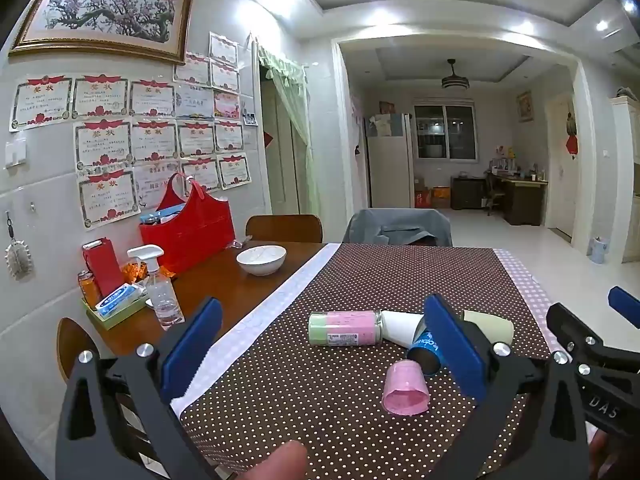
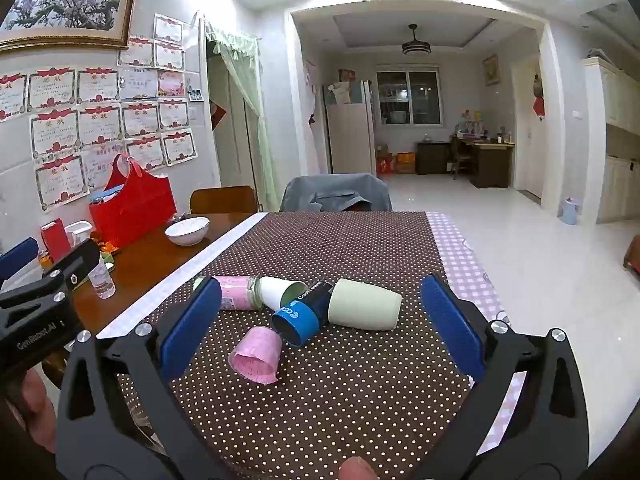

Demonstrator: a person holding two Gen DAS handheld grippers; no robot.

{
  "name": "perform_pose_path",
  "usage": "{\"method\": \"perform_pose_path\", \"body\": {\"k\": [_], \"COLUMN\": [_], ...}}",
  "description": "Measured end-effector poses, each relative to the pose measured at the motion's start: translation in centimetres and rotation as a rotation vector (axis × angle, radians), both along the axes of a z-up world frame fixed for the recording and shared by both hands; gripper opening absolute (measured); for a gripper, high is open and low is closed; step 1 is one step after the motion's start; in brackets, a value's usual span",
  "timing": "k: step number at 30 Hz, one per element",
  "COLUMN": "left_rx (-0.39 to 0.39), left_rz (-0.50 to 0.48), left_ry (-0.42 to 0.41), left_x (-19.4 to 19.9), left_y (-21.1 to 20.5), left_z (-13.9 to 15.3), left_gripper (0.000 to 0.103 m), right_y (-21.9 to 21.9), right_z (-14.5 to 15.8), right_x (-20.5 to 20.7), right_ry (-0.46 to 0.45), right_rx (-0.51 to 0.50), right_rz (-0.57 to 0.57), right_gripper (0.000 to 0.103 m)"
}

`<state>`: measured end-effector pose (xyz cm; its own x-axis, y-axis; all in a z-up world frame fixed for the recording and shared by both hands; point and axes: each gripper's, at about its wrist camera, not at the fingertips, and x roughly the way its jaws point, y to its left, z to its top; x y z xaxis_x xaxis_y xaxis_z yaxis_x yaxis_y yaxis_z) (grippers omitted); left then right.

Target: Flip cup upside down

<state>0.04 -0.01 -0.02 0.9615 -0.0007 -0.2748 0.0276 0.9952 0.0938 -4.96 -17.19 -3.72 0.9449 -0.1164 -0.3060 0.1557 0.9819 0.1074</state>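
Cups lie on their sides in a cluster on the dotted table: the pink cup nearest, the blue cup at its 1 o'clock, the cream cup touching the blue one. Left tongs and right tongs both stand wide open, holding nothing, above the table.

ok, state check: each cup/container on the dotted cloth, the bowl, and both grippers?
pink cup: on its side, mouth toward the cameras
blue cup: on its side, against the cream cup
cream cup: on its side
white cup: on its side
pink-and-green jar: lying down
white bowl: upright on bare wood
left gripper: open, holding nothing
right gripper: open, holding nothing
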Motion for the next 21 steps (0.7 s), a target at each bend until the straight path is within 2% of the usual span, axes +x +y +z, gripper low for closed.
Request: {"method": "perform_pose_path", "body": {"k": [16, 21], "left_rx": [-0.001, -0.002], "left_rz": [0.002, 0.01], "left_ry": [0.02, 0.016], "left_x": [0.68, 0.79], "left_y": [0.17, 0.3], "left_z": [-0.48, -0.42], "left_gripper": [0.099, 0.099], "right_y": [-0.76, -0.34], "right_z": [0.54, -0.27], "right_x": [0.66, 0.8], "right_ry": [0.019, 0.024], "right_rx": [-0.006, 0.007], "right_rz": [0.011, 0.003], "right_gripper": [0.098, 0.098]}}
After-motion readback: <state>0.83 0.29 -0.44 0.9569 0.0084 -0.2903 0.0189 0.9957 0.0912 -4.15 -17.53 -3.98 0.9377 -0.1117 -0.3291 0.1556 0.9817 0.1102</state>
